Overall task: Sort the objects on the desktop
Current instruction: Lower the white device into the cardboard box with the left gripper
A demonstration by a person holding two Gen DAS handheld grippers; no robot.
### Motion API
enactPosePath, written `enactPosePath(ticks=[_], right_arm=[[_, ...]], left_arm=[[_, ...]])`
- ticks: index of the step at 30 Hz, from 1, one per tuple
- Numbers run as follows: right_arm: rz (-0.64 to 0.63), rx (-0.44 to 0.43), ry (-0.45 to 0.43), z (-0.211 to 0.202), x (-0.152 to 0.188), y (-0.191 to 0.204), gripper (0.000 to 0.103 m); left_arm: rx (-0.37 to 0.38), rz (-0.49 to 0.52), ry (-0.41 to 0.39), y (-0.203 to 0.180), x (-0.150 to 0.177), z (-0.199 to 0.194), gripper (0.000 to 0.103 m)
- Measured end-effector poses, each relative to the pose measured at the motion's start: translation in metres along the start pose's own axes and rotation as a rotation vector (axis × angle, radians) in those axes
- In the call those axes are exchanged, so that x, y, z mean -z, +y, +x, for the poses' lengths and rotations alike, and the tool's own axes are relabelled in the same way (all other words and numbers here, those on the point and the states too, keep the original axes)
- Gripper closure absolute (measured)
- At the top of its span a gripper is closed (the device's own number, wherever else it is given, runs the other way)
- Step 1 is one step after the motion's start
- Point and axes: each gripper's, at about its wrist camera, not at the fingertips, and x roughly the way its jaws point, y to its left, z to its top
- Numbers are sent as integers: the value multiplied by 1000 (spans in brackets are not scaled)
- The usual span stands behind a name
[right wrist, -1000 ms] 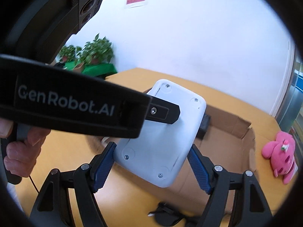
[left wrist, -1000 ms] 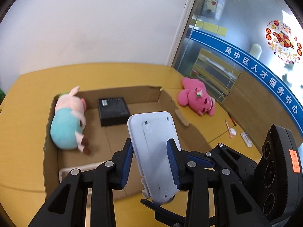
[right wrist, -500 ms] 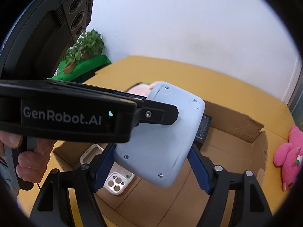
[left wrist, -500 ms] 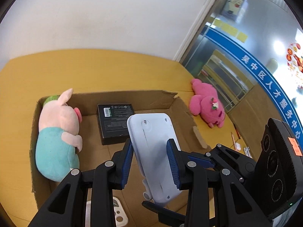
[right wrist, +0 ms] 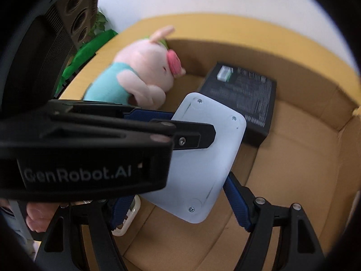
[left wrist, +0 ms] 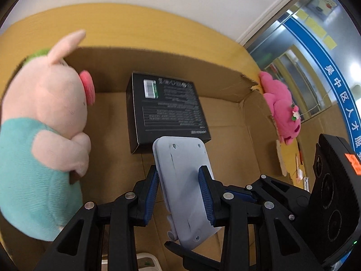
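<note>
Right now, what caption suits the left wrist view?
Both grippers hold a white device over a cardboard box holding a plush pig.

Left claw [left wrist: 178, 194] clamped on a white flat device [left wrist: 183, 180] over an open cardboard box [left wrist: 255, 122], black box [left wrist: 167, 110] and teal-shirted plush pig [left wrist: 42, 131] inside, pink plush [left wrist: 283, 110] on the yellow bench [left wrist: 158, 29] outside.

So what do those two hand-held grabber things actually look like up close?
Both are matte black plastic frames with silver screws at the joints. The left gripper and the right gripper each have two fingers faced with ribbed blue pads. White lettering on the left one's side reads GenRobot.AI. The other's round black head shows lenses and an orange sticker.
</note>
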Motion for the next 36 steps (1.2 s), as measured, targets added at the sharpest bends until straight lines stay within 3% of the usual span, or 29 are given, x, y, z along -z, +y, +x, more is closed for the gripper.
enactPosePath(ticks=[10, 22, 25, 28, 30, 31, 32, 33, 34, 35, 36], right_arm=[[74, -26, 189, 37, -4, -16, 27], [73, 35, 203, 29, 0, -16, 27], [66, 44, 158, 8, 7, -14, 27], [37, 48, 63, -30, 22, -6, 26], [28, 64, -35, -64, 24, -7, 24], [21, 92, -78, -69, 8, -7, 24], [13, 151, -151, -103, 22, 12, 24], [17, 194, -211, -103, 26, -27, 24], [24, 223, -269, -113, 23, -22, 21], [37, 218, -337, -142, 49, -16, 21], [47, 205, -371, -144, 58, -7, 21]], left_arm=[[-28, -32, 90, 7, 6, 34, 66], [-70, -27, 81, 8, 13, 19, 64], [-85, 7, 8, 1, 20, -12, 63], [-162, 66, -148, -16, 33, -59, 51], [-223, 127, -293, -34, 52, -98, 32], [-259, 151, -373, -44, 65, -118, 28], [-283, 169, -434, -52, 77, -133, 23], [-313, 187, -494, -60, 91, -147, 20], [-352, 205, -551, -68, 106, -159, 19], [-376, 217, -591, -76, 119, -166, 17], [-383, 223, -627, -81, 133, -174, 14]])
